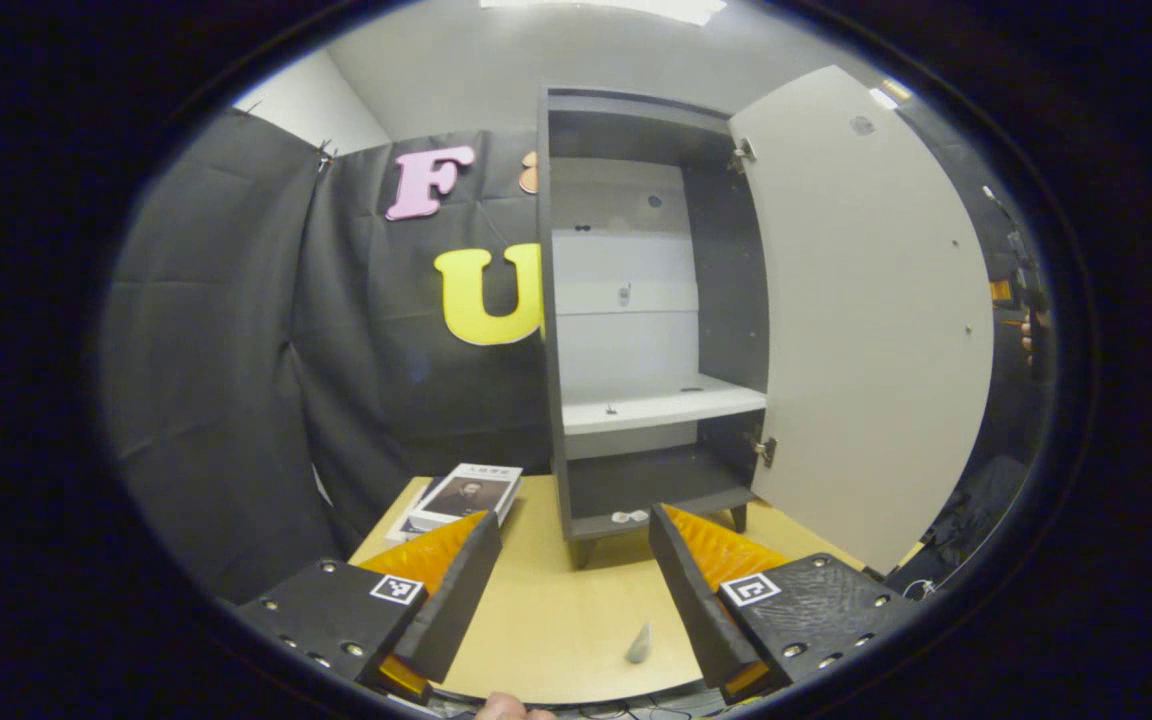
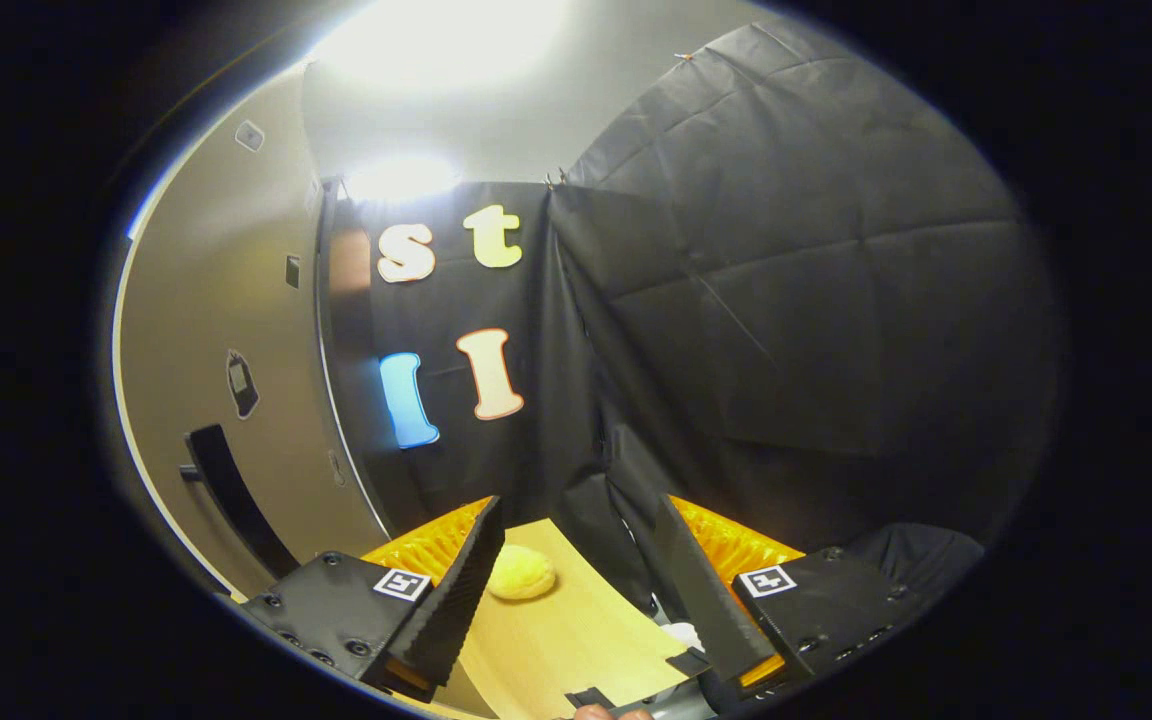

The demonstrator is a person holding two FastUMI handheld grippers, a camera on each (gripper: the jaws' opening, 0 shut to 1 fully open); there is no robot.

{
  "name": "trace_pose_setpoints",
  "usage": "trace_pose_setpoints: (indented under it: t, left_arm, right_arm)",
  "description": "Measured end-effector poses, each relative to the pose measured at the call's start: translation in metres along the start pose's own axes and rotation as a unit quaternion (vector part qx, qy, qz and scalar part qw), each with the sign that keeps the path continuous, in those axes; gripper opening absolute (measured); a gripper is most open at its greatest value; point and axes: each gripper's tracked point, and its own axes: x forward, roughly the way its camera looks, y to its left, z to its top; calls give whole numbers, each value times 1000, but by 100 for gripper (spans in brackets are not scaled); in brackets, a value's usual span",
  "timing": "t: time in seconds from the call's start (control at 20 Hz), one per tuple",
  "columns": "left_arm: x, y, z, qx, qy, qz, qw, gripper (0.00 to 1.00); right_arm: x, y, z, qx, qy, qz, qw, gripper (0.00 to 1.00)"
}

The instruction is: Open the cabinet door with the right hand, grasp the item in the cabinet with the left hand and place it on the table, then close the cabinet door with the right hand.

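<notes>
Cabinet door open, both grippers spread and empty, item already on the table.

In the left gripper view the left gripper (image 1: 574, 590) hovers over the table (image 1: 546, 620) facing the cabinet (image 1: 636, 300), jaws wide apart with nothing between them. The cabinet door (image 1: 866, 320) is swung fully open to the right, with a bare white shelf (image 1: 661, 405) inside. A small white bit (image 1: 628, 517) sits on the cabinet floor; can't tell what it is. A book (image 1: 464, 493) lies on the table left of the cabinet, and a small grey piece (image 1: 639, 644) lies near the front edge. In the right gripper view the right gripper (image 2: 576, 590) is also spread and holds nothing; a yellow round item (image 2: 521, 574) rests on the table (image 2: 576, 640) just beside its left finger. The door (image 2: 226, 330) with its dark handle (image 2: 236, 500) is on the left.
</notes>
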Motion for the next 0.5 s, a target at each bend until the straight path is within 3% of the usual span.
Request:
trace_pose_setpoints:
  t: [0.05, 0.3, 0.5]
  left_arm:
    - [-3, 0, 12, 0, -4, 6, 1000, 90]
    - [-13, -6, 61, -13, -12, 42, 999, 90]
    - [-26, -9, 75, -20, -3, 82, 996, 92]
  right_arm:
    - [0, 5, -4, -1, 3, 11, 1000, 96]
    - [8, 38, -23, -8, 25, 83, 996, 96]
    - [12, 72, -34, -11, 45, 155, 987, 96]
